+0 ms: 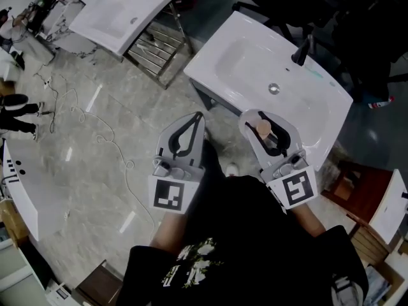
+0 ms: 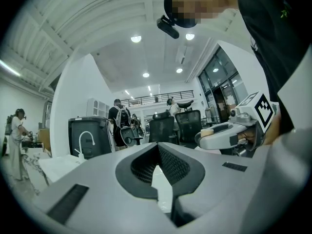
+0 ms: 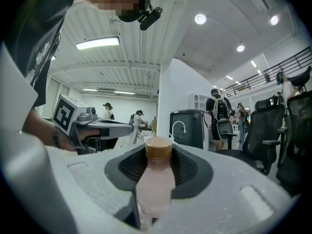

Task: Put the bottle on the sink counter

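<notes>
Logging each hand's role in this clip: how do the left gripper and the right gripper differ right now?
The right gripper is shut on a pink bottle with a tan cap; the left gripper is shut with nothing between its jaws. In the head view the right gripper shows against the white sink's front rim, the left gripper against the floor beside it. Both are grey and carry a marker cube.

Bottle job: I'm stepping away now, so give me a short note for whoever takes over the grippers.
Right gripper: shut on the pink bottle, cap toward the jaw tips.
Left gripper: shut, empty.
Sink counter: just ahead; the bottle shows over its near edge in the head view.
Done: bottle in grip.
Left: set it on the counter and release.
</notes>
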